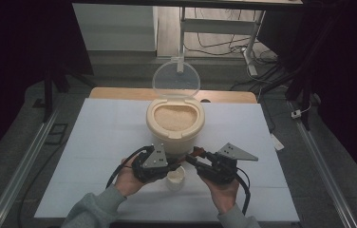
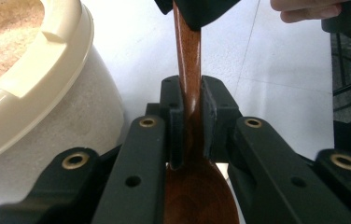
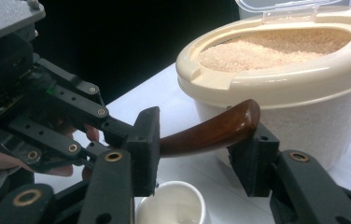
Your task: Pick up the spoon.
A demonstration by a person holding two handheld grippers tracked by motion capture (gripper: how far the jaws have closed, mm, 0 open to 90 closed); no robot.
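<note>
The wooden spoon (image 2: 190, 93) is clamped at its neck between the pads of the left gripper (image 2: 191, 116), its bowl lying toward the camera in the left gripper view. Its handle end sits between the jaws of the right gripper (image 3: 201, 144); one pad touches it, but a full grip cannot be told. No earlier picture applies here. On the white tabletop (image 1: 96, 142), the spoon (image 1: 193, 154) lies at 6 o'clock of the cream rice container (image 1: 175, 126), whose clear lid (image 1: 175, 80) stands open. A small white cup (image 1: 175, 176) sits between both hands, at 6 o'clock of the spoon.
</note>
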